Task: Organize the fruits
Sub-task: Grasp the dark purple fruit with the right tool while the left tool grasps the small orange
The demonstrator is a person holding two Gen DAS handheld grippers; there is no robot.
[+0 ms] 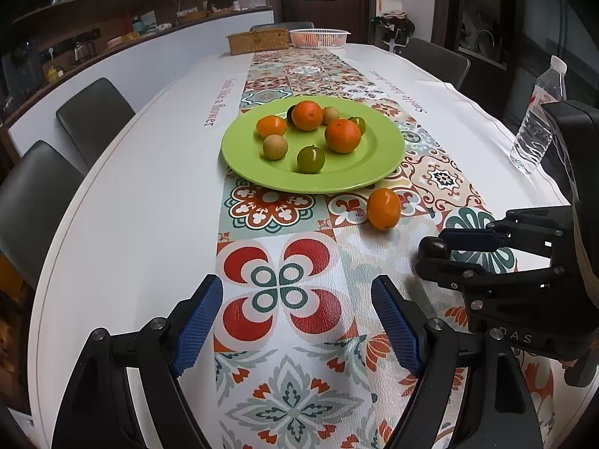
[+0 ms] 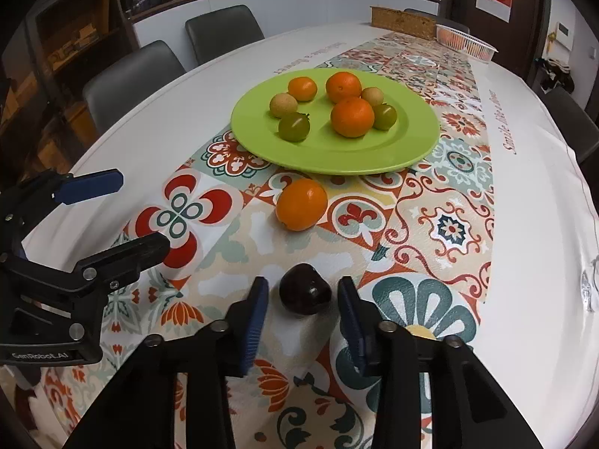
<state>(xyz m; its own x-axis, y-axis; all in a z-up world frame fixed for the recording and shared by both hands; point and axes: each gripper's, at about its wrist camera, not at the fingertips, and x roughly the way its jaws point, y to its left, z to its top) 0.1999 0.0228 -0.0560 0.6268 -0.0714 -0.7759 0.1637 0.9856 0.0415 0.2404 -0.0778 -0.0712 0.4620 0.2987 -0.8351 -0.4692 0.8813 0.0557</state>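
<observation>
A green plate [image 1: 378, 149] [image 2: 404, 142] on the patterned runner holds several fruits: oranges, green tomatoes and tan round fruits. One orange [image 1: 383, 208] [image 2: 301, 204] lies on the cloth just in front of the plate. A dark plum [image 2: 305, 294] [image 1: 433, 247] lies on the cloth between the fingers of my right gripper [image 2: 303, 299] [image 1: 436, 252], which is open around it, pads apart from it. My left gripper [image 1: 297, 321] [image 2: 131, 211] is open and empty above the runner, left of the right one.
A water bottle [image 1: 537, 119] stands at the table's right edge. A wicker box [image 1: 258, 42] and a white basket [image 1: 318, 37] stand at the far end. Dark chairs [image 1: 93, 112] line the left side. White cloth flanks the runner.
</observation>
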